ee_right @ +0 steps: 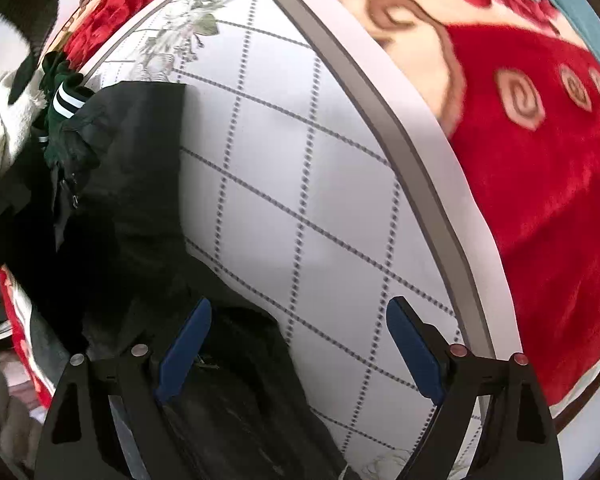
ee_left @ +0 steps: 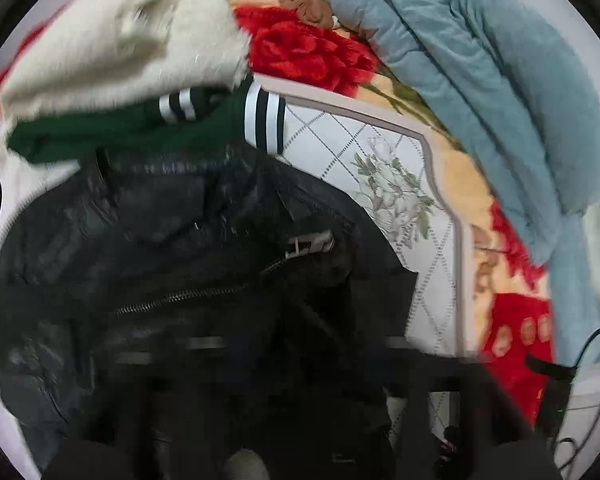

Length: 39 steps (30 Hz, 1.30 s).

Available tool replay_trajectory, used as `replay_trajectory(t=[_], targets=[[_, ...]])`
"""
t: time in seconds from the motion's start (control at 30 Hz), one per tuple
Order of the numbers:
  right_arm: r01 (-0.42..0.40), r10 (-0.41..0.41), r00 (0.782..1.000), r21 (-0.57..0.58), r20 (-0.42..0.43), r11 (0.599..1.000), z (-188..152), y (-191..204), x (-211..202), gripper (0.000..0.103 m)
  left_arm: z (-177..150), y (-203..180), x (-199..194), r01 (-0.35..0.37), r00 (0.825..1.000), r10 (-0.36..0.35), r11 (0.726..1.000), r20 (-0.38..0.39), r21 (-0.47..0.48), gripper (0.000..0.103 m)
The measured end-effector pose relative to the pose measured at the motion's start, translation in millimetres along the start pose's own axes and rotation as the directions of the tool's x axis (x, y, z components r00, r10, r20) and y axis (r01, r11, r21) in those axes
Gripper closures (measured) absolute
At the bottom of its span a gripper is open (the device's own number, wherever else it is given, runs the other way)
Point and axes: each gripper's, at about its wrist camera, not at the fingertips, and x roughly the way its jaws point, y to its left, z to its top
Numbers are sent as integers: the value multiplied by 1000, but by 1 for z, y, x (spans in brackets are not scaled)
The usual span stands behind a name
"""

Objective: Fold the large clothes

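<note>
Right claw [ee_right: 298, 344] agape over black jacket [ee_right: 132, 184] (left blurred)

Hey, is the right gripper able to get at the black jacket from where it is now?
Probably yes. The right gripper is open, and the black jacket lies directly under its left finger on the white mat, nothing between them.

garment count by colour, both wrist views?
Black: 1, black jacket
Green: 1, green garment with striped cuffs
Cream: 1, cream fleece
Blue-grey: 1, blue-grey coat
Total: 4

All lie on or beside the white quilted mat, spread over the red floral blanket.
</note>
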Motion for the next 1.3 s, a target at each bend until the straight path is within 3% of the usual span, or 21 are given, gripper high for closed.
replay_trajectory(t=[0.03,0.2,0.33,0.4,0.47,0.53,0.6,0.63,0.67,0.73,0.77,0.83,0.97,1.07,1.13,1.23,1.3], targets=[[-11,11,1000,-3,-6,1000,-1,-3,0,12,-2,7,1,-2,1000,1,1000,-9,-20,0],[-54,54,998,-10,-22,998,-9,-1,-6,12,-13,51,-16,-73,997,71,991,-13,-117,0],[-160,160,987,1,0,987,-1,23,-17,12,-35,112,-70,-198,976,214,953,47,-231,0],[-232,232,973,-23,9,972,11,50,-19,13,-45,138,-91,-280,950,307,920,58,-275,0],[-277,278,960,-63,13,959,23,82,-16,13,-55,163,-108,-368,912,405,876,61,-311,0],[-290,293,956,-103,19,952,37,108,-9,13,-64,184,-117,-466,860,508,821,50,-331,0],[-226,228,974,-178,-6,958,54,142,13,13,-70,197,-122,-538,804,592,758,43,-368,0],[-171,169,985,-226,-33,959,58,157,31,13,-73,202,-125,-534,800,598,749,54,-392,0],[-129,119,992,-268,-50,955,57,168,45,23,-76,206,-129,-520,801,595,747,65,-414,0],[22,-23,1000,-300,1,954,52,175,57,57,-79,207,-128,-513,803,593,736,57,-441,0],[49,-41,999,-309,31,950,49,176,53,75,-79,206,-126,-514,805,591,737,51,-438,0],[36,-15,997,-301,71,953,43,170,34,85,-79,203,-121,-525,804,594,740,41,-421,0],[22,11,990,-227,140,974,25,153,-8,89,-78,204,-115,-546,799,601,742,25,-388,0],[36,-10,992,-203,128,979,19,145,-18,88,-73,213,-105,-551,807,591,747,-8,-373,0],[87,-69,994,-250,81,964,23,150,-3,76,-71,216,-96,-556,809,587,749,-27,-360,0],[-16,31,995,-153,95,988,34,145,-13,74,-67,219,-90,-557,813,582,757,-37,-341,0],[-80,96,988,-138,117,987,41,148,-21,64,-64,217,-92,-555,812,584,761,-19,-336,0]])
